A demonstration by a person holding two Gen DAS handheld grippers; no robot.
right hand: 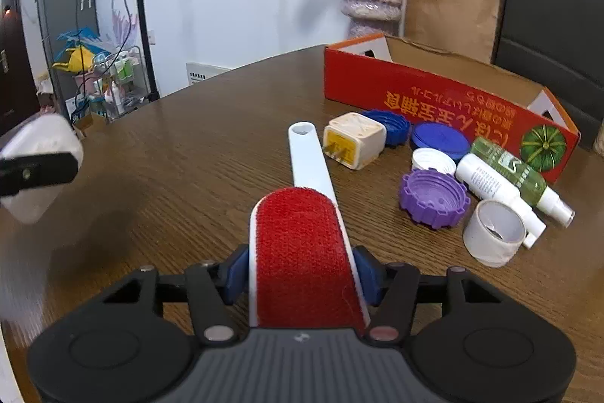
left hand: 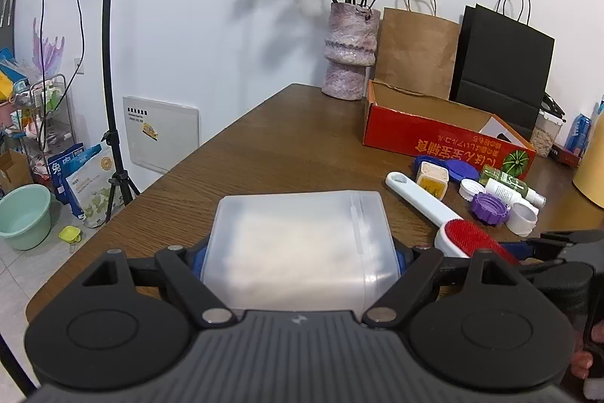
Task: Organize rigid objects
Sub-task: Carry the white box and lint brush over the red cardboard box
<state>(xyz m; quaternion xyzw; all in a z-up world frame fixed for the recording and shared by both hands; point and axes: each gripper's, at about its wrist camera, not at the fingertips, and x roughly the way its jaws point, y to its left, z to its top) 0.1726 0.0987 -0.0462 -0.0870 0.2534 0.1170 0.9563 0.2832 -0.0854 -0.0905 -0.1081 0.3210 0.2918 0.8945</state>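
The left gripper (left hand: 301, 257) pinches a translucent white plastic box (left hand: 300, 244) between its blue pads, the box filling the gap and held above the near left part of the wooden table (left hand: 264, 146). The right gripper (right hand: 301, 276) has its jaws pressed onto the red-faced lint brush (right hand: 302, 252), whose white handle points forward over the table toward the clutter.

Just beyond the handle's tip lies a cream plug adapter (right hand: 353, 144), with two blue lids (right hand: 439, 138) behind it, touching or nearly so. To the right sit a white cap (right hand: 432, 159), a purple threaded lid (right hand: 434, 197), a white spray bottle (right hand: 494, 189) beside a green one (right hand: 517, 170), and a white ring of tape (right hand: 492, 233), all crowded close together. Behind them stands the open red cardboard box (right hand: 434, 93), its long wall facing the grippers.

The table's left half shows bare wood up to its rounded edge. At the far edge stand a vase (left hand: 351, 51), a brown paper bag (left hand: 415, 48) and a black bag (left hand: 502, 63).
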